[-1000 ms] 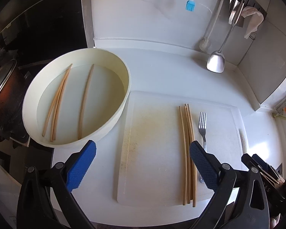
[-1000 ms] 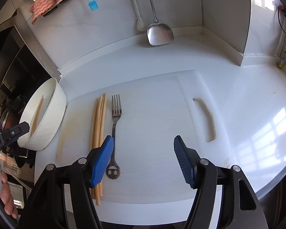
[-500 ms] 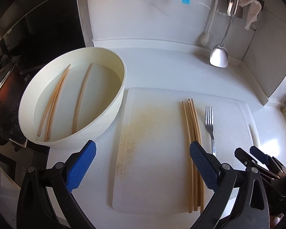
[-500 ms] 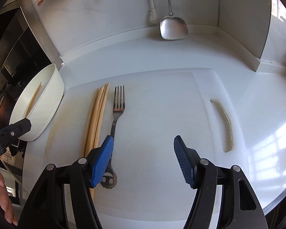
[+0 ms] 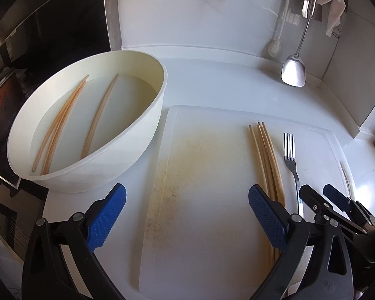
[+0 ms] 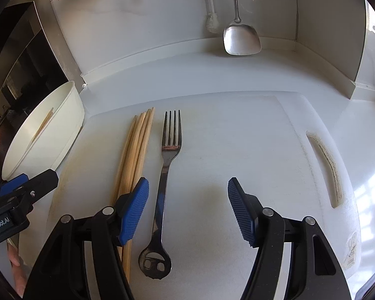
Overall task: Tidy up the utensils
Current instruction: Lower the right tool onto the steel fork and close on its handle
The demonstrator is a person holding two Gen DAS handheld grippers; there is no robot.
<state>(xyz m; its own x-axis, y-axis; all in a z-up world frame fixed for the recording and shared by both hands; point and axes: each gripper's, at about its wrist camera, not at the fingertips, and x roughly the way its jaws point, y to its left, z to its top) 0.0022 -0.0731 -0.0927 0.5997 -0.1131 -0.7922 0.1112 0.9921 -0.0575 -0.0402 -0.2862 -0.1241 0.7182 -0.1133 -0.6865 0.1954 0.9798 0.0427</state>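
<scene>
Right wrist view: the right gripper (image 6: 188, 210) hangs with jaws apart and empty over the slim steel fork (image 6: 165, 175) lying beside the bundle of wooden chopsticks (image 6: 135, 160) on the white plastic cutting board (image 6: 262, 150) — stiff, light, likely slippery; its handle's middle looks best to pinch. The left gripper (image 5: 186, 216) gapes empty too.

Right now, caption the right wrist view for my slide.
Open right gripper above fork beside chopsticks on cutting board.
</scene>
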